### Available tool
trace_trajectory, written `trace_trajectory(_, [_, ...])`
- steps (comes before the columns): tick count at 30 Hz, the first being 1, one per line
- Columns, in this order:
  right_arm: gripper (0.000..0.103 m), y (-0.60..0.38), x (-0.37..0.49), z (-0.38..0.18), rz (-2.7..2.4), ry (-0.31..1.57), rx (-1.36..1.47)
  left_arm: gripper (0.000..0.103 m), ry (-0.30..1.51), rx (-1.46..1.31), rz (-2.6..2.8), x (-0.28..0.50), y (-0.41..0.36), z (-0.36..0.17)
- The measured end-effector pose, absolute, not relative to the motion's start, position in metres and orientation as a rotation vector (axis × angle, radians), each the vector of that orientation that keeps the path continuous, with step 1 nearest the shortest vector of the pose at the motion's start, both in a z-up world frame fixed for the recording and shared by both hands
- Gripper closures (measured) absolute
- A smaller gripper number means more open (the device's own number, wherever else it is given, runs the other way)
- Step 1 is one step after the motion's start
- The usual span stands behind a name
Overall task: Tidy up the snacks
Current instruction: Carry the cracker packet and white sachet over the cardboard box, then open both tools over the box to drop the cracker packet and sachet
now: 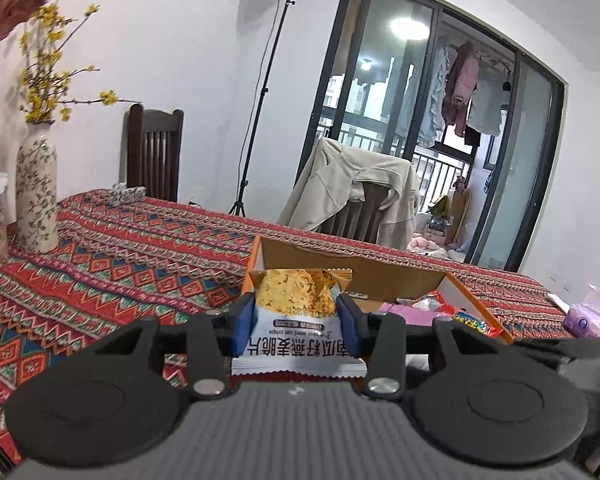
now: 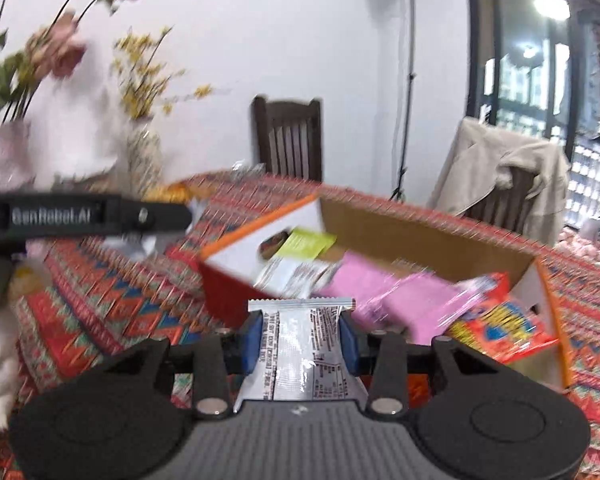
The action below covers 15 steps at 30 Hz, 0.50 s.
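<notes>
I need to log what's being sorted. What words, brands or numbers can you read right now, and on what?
"GenRobot.AI": on the side of the left gripper, seen from the right wrist.
"Pumpkin seed oat crisps": upside down on the oat crisp packet held in it, above large Chinese characters.
Silver packet in the right gripper: small print, too blurred.
Red packet in the cardboard box: lettering blurred.

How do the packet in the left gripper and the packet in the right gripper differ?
The oat crisp packet in the left gripper shows its printed front with a picture of a golden crisp; the silver packet in the right gripper shows its foil back with a seam and fine print. The first is white and orange, the second silvery. Both are clamped between blue pads near the cardboard box.
</notes>
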State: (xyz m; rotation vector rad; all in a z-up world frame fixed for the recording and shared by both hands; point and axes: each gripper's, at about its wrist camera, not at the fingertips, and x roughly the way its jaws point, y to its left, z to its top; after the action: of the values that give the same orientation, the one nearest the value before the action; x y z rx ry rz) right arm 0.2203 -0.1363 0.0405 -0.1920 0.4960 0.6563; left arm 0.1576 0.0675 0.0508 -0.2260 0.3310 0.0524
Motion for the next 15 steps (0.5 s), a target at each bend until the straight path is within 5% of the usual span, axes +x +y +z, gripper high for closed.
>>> trace_trajectory(15, [0.064,-0.175,0.301,0.059,0.373,0.366,-0.015,0.059,0.372,-0.185,0.039,0.241,0.032,0.054])
